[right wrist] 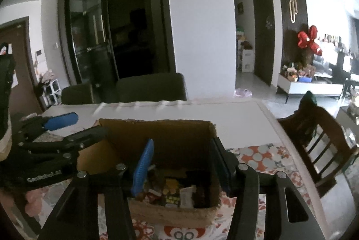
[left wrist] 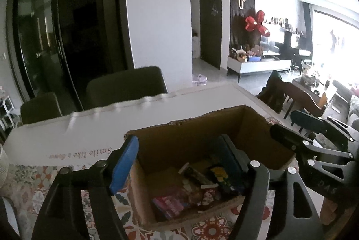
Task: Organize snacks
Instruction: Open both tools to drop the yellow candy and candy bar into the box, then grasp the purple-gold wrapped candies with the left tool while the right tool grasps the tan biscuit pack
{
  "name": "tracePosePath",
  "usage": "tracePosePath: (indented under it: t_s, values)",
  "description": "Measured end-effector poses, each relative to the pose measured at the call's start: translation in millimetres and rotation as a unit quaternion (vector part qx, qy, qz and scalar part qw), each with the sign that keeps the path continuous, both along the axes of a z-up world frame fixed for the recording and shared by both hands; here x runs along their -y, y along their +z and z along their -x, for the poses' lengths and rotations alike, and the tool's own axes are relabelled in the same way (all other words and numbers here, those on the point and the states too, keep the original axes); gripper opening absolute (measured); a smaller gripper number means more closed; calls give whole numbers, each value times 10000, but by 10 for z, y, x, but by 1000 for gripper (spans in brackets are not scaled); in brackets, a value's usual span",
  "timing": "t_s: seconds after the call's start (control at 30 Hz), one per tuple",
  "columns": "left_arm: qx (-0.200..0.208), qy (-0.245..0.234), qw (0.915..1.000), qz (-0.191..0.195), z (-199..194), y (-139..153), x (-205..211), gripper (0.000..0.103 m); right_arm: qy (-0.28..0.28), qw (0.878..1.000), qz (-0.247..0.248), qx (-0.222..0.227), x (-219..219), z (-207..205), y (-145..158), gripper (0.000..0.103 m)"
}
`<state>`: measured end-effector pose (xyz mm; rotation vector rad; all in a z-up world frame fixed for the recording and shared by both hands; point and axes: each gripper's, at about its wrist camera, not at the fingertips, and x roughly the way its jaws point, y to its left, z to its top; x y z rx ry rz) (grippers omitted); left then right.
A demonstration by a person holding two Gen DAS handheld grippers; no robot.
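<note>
An open cardboard box (left wrist: 253,125) stands on the patterned tablecloth and holds several snack packets (left wrist: 197,183). It also shows in the right wrist view (right wrist: 157,127), with snack packets (right wrist: 177,192) inside. My left gripper (left wrist: 177,157) is open and empty, its jaws spread over the box's near left part. My right gripper (right wrist: 181,150) is open and empty above the box, its right finger by the box's right wall. The right gripper (left wrist: 289,125) shows at the box's right edge in the left wrist view. The left gripper (right wrist: 78,125) shows at the box's left edge in the right wrist view.
A long white box (left wrist: 89,130) printed with "Smile like a flower" lies behind the cardboard box. Dark chairs (left wrist: 125,87) stand at the table's far side. A wooden chair (right wrist: 318,141) stands at the right of the table.
</note>
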<state>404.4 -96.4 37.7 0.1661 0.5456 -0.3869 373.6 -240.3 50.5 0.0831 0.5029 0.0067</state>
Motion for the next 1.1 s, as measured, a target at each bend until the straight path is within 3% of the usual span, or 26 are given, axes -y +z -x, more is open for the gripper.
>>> tracePosePath:
  t_s: [0.1, 0.27, 0.43, 0.67, 1.1]
  values:
    - [149, -33, 9999, 45, 154, 23, -37, 74, -81, 9999, 11, 114, -5, 142, 22, 67]
    - [182, -213, 9993, 253, 426, 11, -89, 74, -245, 9993, -80, 278, 11, 454, 53, 73]
    - [305, -343, 9985, 295, 675, -3, -123, 74, -374, 9984, -319, 295, 18, 741, -3, 74]
    - [443, -471, 9974, 307, 1007, -60, -107, 74, -789, 9960, -248, 349, 9, 1145, -91, 74]
    - [326, -920, 9949, 236, 1282, -501, -9, 74, -1799, 9827, -416, 160, 35, 1731, -532, 74]
